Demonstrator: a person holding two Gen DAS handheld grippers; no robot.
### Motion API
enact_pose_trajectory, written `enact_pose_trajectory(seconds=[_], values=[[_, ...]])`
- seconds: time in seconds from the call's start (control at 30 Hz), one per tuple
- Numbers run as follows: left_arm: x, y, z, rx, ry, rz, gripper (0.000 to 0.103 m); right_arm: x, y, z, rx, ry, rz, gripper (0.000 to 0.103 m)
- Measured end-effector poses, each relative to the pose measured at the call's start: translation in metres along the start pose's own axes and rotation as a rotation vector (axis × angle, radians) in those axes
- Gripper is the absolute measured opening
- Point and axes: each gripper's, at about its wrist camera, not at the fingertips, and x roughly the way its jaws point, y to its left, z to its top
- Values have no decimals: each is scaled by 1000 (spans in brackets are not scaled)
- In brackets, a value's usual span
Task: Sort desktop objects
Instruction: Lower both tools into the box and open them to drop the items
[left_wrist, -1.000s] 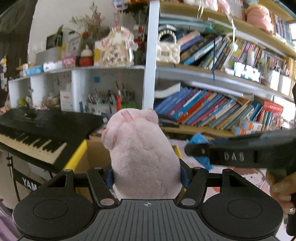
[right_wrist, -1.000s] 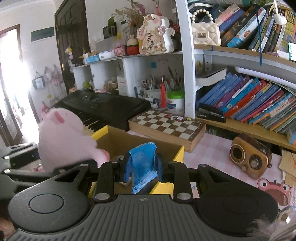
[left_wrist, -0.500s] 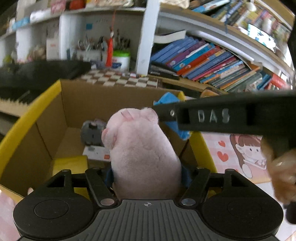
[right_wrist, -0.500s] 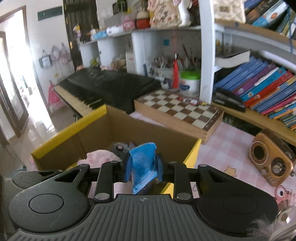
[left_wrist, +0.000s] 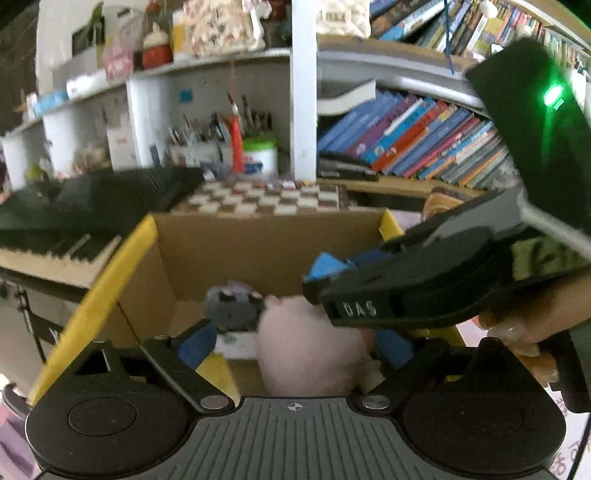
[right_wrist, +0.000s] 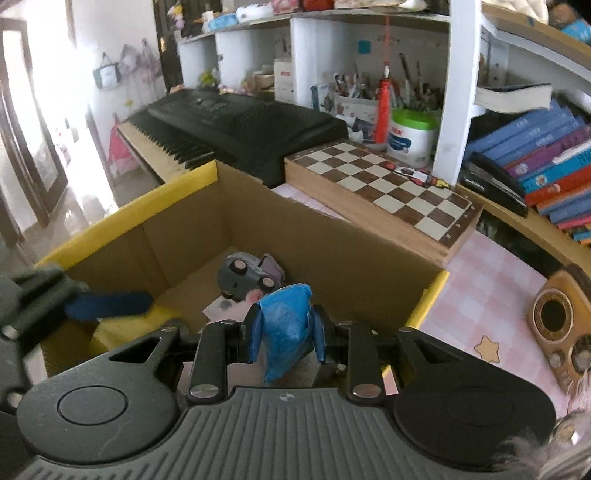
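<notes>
Left gripper (left_wrist: 293, 345) spread wide, jaws released, blue pads well apart over the open cardboard box (left_wrist: 258, 240). Pink plush toy (left_wrist: 310, 354) lying loose between them, nearer the pad at 3 o'clock, touching neither clearly, resting down inside the box. Round, fuzzy, pale pink; face not visible. Just past it at 11 o'clock, a grey toy car (left_wrist: 234, 308) on the box floor, beside a white card.

Right gripper (right_wrist: 284, 334) clenched on a blue packet (right_wrist: 286, 330), crinkled, glossy, upright, top corner peaked, held over the box's near rim. In the left view, that gripper crossing at 2 o'clock, "DAS" legible on its side, green light glowing higher up.

Box with yellow top edges, brown inside, a yellow block at 9 o'clock within. Beyond, at 12 o'clock, a chessboard (right_wrist: 384, 188) on the pink checked tabletop (right_wrist: 480, 291); keyboard (right_wrist: 236, 129) at 10 o'clock; retro radio (right_wrist: 557, 325) at 3 o'clock; shelves of books (right_wrist: 546, 166) at 2 o'clock, titles too blurred to read.
</notes>
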Motion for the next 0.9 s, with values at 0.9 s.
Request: enact_pose_trajectory(seconds=[0.9], values=[[-53,24,-20,-80,-77,70,97,26,17,8,-205,84,-123,52]])
